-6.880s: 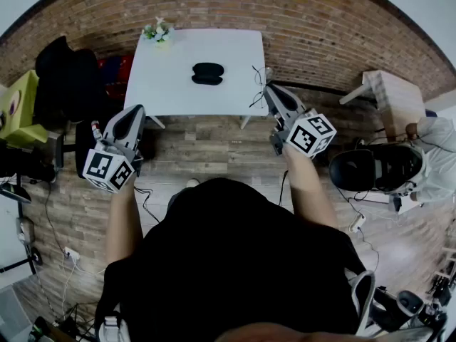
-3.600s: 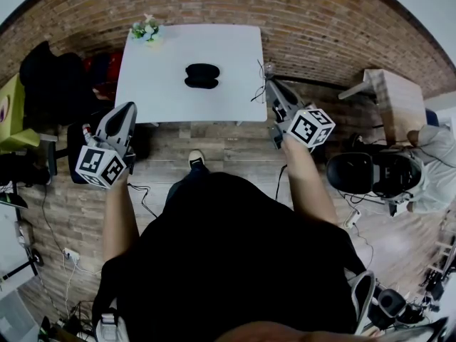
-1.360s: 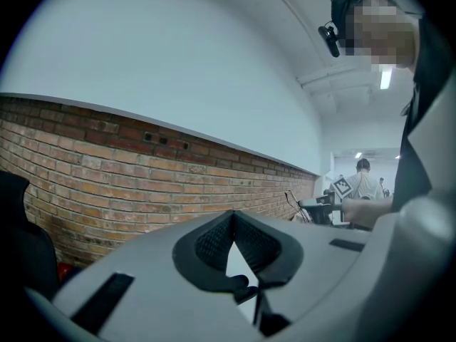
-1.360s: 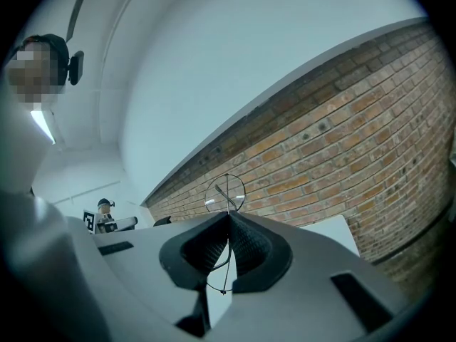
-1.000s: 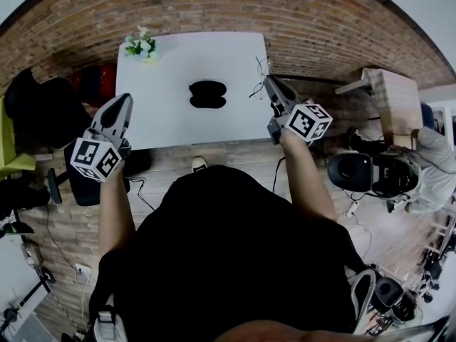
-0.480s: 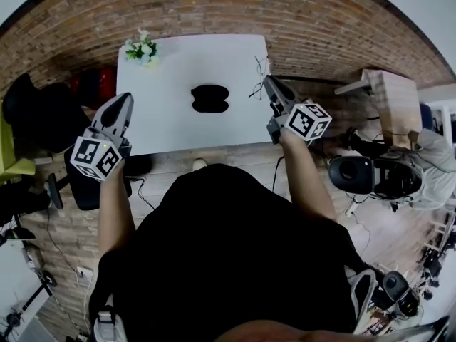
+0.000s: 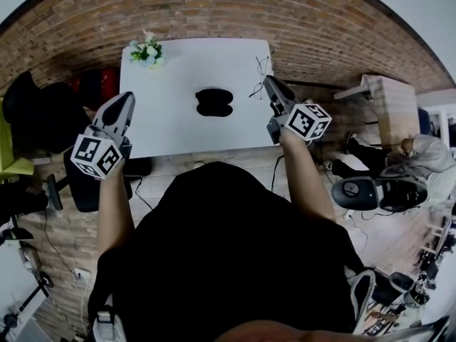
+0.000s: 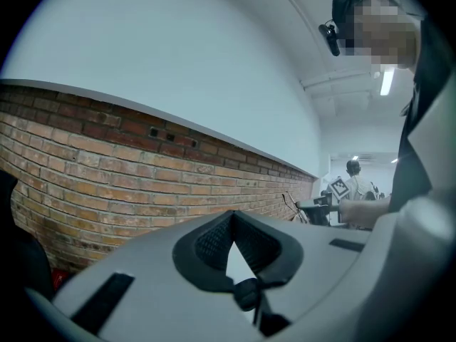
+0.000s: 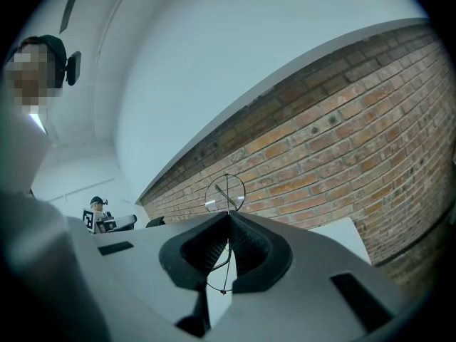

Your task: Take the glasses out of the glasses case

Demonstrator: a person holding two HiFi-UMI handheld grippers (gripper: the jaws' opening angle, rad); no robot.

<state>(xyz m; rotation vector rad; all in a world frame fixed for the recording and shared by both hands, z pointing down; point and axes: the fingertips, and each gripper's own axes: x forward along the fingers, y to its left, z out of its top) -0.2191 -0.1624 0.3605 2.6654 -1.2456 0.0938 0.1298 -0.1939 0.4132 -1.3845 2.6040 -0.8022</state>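
Left gripper (image 7: pixel 123 104): is hovering at the left edge of the tabletop (image 7: pixel 178 123), touching nothing; its jaws are resting together, with nothing between them.
Flowers (image 7: pixel 147 50): are standing at the far left corner of the tabletop, well apart from both grippers.
Glasses case (image 7: pixel 214 102): is lying near the middle of the tabletop, with neither gripper touching it; whether it is open or closed cannot be told.
Glasses (image 7: pixel 258 77): are hanging in the air by the right edge of the tabletop, well apart from the glasses case.
Right gripper (image 7: pixel 268 83): is clamping the thin wire frame, with one round lens showing above the jaw tips.
Progress: removal is judged complete; at most, setting the glasses down is remaining.
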